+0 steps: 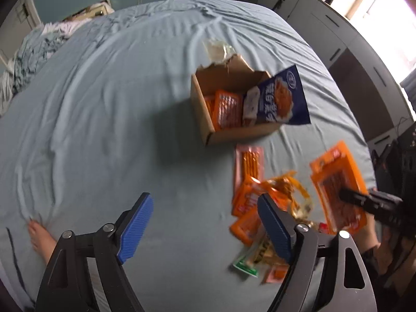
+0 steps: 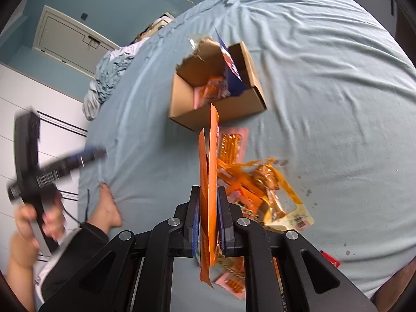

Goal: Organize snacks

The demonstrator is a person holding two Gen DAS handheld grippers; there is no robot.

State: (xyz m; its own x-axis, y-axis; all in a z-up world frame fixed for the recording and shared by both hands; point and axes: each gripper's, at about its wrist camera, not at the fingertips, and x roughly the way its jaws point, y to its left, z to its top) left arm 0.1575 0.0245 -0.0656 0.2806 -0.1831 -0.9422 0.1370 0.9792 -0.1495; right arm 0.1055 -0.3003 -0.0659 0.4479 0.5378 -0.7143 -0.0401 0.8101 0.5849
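1. Gripping a flat orange snack packet (image 2: 212, 182) edge-on, my right gripper (image 2: 209, 223) has its blue pads pressed against both faces of it, jaws narrow; the packet stands upright between them and hangs above the bed.
2. My left gripper (image 1: 205, 226) is spread wide with nothing between its blue ribbed pads (image 1: 136, 227); only bare sheet lies under the gap.
3. The open brown cardboard box (image 1: 208, 119) sits on the light blue bedsheet (image 1: 104, 104), well beyond both grippers, with a torn flap at its far side.
4. Inside the box I see orange packets (image 1: 227, 111) standing on edge, a small white packet (image 1: 251, 108) next to them, and a large dark blue snack bag (image 1: 283, 98) leaning out over the box's right rim.
5. Just in front of the box lies a pink packet of orange sticks (image 1: 249, 163), flat on the sheet.
6. Nearer to me is a loose heap: several small orange packets (image 1: 245, 197), a crinkled clear-and-amber wrapper (image 2: 270, 182) and a green-and-white packet (image 1: 245, 265), overlapping each other.
7. From the left camera my right gripper shows as a dark blurred shape at the right edge, with the orange packet (image 1: 338, 182) in its jaws.
8. A bare foot (image 1: 41, 239) rests against the bed's near edge, left of my left gripper.
9. The room behind has a teal wall (image 2: 104, 0) and a white door (image 2: 65, 36).
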